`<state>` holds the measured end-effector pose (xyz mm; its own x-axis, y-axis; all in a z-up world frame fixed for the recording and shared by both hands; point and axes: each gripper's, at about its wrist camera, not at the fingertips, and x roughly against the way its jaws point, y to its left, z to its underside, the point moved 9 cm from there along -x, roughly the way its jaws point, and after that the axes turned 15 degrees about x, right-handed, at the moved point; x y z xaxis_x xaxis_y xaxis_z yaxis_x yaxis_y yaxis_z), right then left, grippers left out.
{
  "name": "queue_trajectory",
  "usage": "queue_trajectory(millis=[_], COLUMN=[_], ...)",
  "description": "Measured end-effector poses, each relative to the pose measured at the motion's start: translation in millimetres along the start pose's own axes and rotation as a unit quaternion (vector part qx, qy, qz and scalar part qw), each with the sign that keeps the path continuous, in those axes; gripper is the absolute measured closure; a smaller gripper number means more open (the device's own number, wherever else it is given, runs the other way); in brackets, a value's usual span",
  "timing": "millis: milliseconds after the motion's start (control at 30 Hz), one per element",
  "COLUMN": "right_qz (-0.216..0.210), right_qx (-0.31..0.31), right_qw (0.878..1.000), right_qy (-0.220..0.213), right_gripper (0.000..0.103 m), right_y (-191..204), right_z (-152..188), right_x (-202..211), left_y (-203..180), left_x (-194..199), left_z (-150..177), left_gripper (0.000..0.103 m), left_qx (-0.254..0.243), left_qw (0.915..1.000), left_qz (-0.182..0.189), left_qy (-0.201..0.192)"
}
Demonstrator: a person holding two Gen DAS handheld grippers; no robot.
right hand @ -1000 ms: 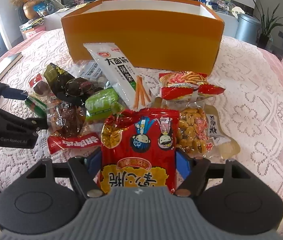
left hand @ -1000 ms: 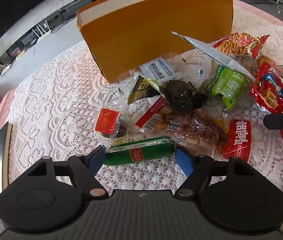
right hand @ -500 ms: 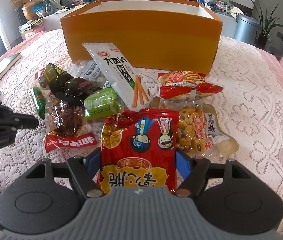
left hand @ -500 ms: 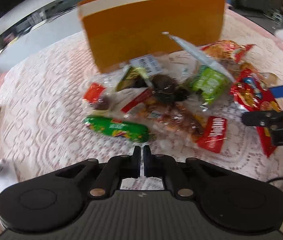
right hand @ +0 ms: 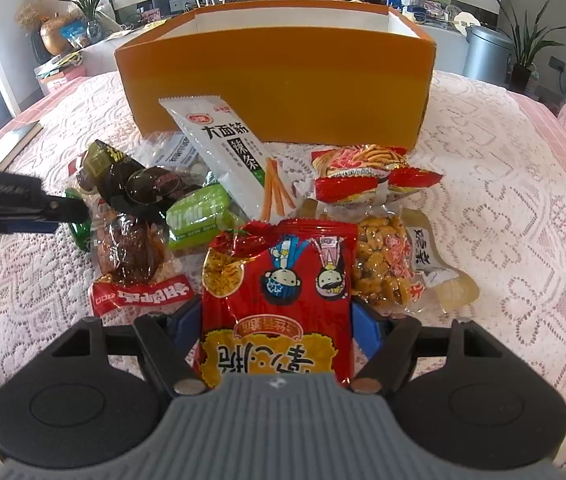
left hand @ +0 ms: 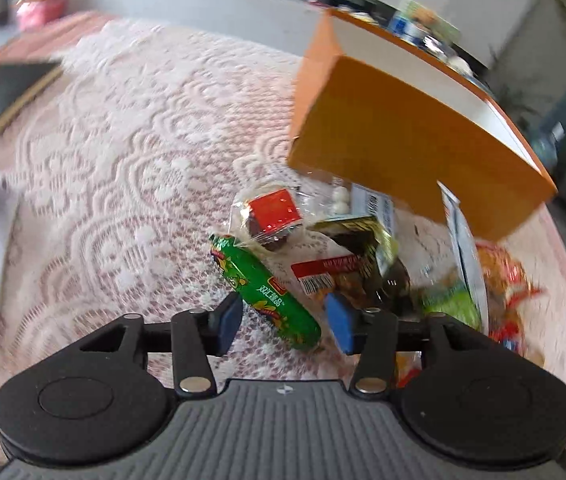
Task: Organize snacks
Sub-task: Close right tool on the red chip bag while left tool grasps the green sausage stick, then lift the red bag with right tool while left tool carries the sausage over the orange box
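Observation:
A pile of snack packs lies on the lace cloth in front of an open orange box [right hand: 279, 76], also in the left wrist view [left hand: 403, 140]. My left gripper [left hand: 285, 322] is open, its blue pads either side of the near end of a green sausage stick [left hand: 263, 288], not closed on it. It shows in the right wrist view [right hand: 59, 210] over that stick. My right gripper [right hand: 277, 326] has its pads against both sides of a red cartoon snack bag [right hand: 279, 292] lying on the cloth.
In the pile are a white spicy-strip pack [right hand: 227, 148], a green pack [right hand: 199, 216], a peanut pack [right hand: 383, 264], a red-and-orange noodle snack [right hand: 363, 172], dark meat packs [right hand: 135, 248] and a small red-labelled pack [left hand: 271, 216]. A dark tray [left hand: 7, 84] lies far left.
My left gripper shut, drew back, then swung left and came back open around the green stick's end. The stick has turned from crosswise to pointing away. The right gripper stayed put.

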<state>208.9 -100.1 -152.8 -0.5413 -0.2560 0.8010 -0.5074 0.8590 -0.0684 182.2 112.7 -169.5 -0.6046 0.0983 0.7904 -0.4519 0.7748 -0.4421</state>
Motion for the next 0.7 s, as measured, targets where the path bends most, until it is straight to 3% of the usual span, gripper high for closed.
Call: queue_trajectory(millis=[133,200,400,500,567,700], right_qz=[0.002,0.000,0.001,0.002,0.003,0.011], right_qx=[0.005,0.005,0.007,0.004,0.004,0.010], right_qw=[1.000,1.000,1.000,1.000,1.000,1.000], right_qy=[0.000,-0.001,-0.001,-0.001,-0.002,-0.006], right_gripper=[0.028,0.027,0.027,0.027,0.026,0.020], right_y=[1.0,1.7,2.1,0.8,0.7,1.4], right_z=[0.6,0.7,0.6,0.2,-0.3,-2.8], right_x=[-1.0,-0.7,-0.6,0.4,0.9,1.6], left_y=[3.5,-0.3,1.4,2.8,5.7,8.8], left_x=[-10.8,-14.9,-14.7,-7.5,-10.1,-12.9], left_z=[-3.5,-5.5,-4.0,-0.5,0.1,-4.6], left_gripper=[0.045,0.045,0.058,0.067,0.066,0.058], left_qx=[0.035,0.025,-0.006,-0.056,-0.075,-0.064], left_qw=[0.9993,0.9993,0.9976,0.9920,0.9885,0.9902], left_qz=[-0.010,-0.025,-0.060,-0.106,-0.125,-0.116], left_qy=[-0.007,-0.014,-0.033,-0.039,-0.039,-0.042])
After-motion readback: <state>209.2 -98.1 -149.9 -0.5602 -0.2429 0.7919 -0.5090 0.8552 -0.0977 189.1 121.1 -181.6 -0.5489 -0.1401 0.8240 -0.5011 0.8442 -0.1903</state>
